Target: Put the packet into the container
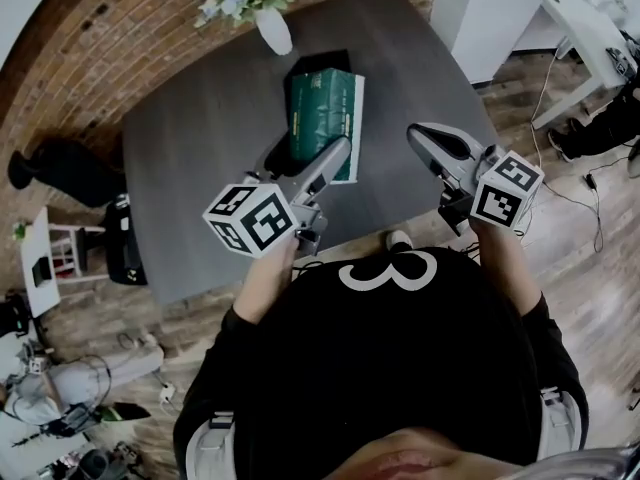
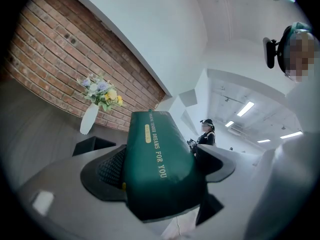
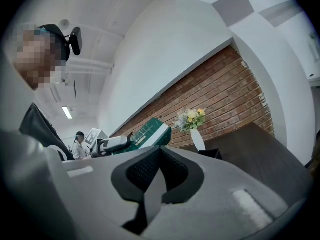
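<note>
A dark green packet with gold print is clamped between the jaws of my left gripper, held up over the middle of the dark table. In the left gripper view the packet fills the gap between both pads. The black container stands on the table just beyond the packet, mostly hidden by it; it shows as a low black box left of the jaws. My right gripper hovers at the table's right edge, shut and empty.
A white vase of flowers stands at the table's far edge by the brick wall, close behind the container. The vase also shows in the right gripper view. A white desk and cables sit on the floor to the right, clutter to the left.
</note>
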`<state>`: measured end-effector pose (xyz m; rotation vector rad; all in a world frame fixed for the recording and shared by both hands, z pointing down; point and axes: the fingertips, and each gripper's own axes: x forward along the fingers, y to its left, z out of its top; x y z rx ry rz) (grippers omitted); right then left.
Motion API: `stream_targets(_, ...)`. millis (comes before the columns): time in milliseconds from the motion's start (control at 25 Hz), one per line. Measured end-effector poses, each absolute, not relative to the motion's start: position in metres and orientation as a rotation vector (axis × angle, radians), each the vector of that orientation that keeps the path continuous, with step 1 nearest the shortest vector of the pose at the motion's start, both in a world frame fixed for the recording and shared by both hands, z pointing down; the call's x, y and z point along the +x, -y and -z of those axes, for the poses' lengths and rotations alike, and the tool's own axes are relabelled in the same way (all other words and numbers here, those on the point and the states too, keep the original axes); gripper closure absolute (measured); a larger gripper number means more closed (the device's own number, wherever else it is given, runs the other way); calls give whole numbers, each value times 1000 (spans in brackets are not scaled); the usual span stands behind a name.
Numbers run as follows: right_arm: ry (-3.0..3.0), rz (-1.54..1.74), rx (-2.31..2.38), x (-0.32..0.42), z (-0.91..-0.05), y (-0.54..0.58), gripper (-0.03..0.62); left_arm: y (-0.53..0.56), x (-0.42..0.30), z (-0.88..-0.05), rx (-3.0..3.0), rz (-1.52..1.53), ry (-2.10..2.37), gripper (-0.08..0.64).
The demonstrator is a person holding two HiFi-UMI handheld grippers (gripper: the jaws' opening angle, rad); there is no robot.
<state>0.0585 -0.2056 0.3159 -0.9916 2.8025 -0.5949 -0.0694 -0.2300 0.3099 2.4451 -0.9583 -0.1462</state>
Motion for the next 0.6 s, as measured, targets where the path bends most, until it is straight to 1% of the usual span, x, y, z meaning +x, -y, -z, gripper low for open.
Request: stream_targets(600, -2859, 654, -862, 94, -327, 279, 591, 319, -63, -317, 2368, 145, 1214, 109)
